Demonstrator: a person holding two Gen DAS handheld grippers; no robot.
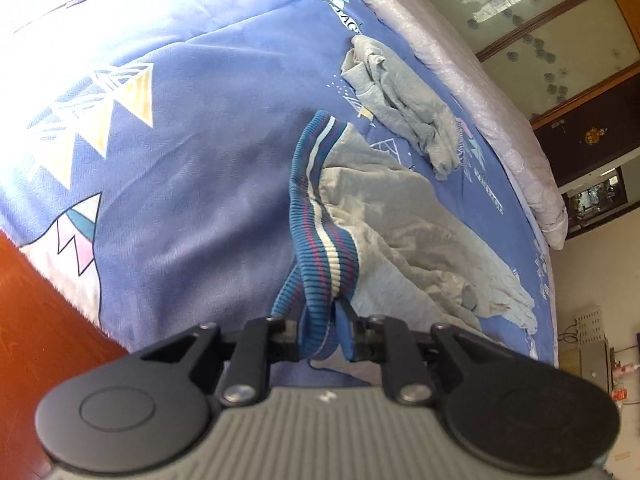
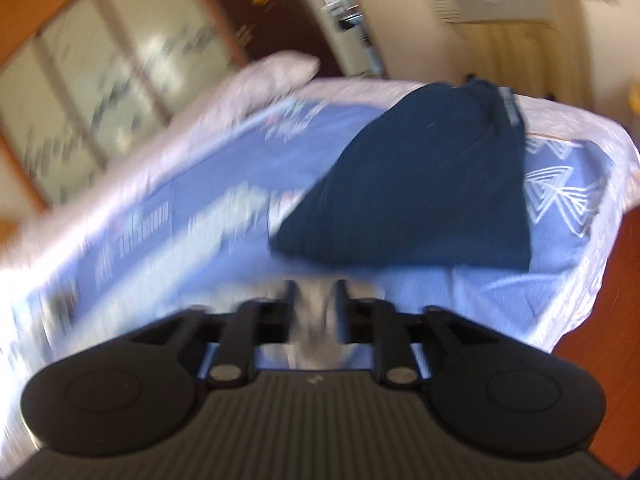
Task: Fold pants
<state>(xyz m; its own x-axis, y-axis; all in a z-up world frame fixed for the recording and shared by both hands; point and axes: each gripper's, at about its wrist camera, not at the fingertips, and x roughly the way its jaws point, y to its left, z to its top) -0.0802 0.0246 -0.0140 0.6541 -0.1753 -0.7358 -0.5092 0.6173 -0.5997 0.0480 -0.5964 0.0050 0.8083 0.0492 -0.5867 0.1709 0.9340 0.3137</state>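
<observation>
Left gripper clamped narrow on the striped waistband of the gray pants, with the blue ribbed band bunched between the fingers and looping up and away ahead of them. Gray legs of the pants crumpled ahead and to the right of the fingertips, trailing across the blue bedspread. Farther ahead, beyond the waistband and apart from it, a second gray garment in a rumpled heap on the same bedspread. To the right of that heap, a pale lilac quilt along the bed's edge, and past it cabinet doors with frosted panels. Down to the left of the fingers, a strip of reddish wooden floor. Right gripper drawn in close around a blurred fold of light gray cloth caught between the fingers; too smeared to tell which part of the pants. Just ahead of these fingertips and slightly right, a dark navy garment lying flat on the bedspread, its far end reaching toward the far edge of the bed. Left of the fingers and ahead, the lilac quilt again, heavily blurred, with the cabinet doors behind it.
</observation>
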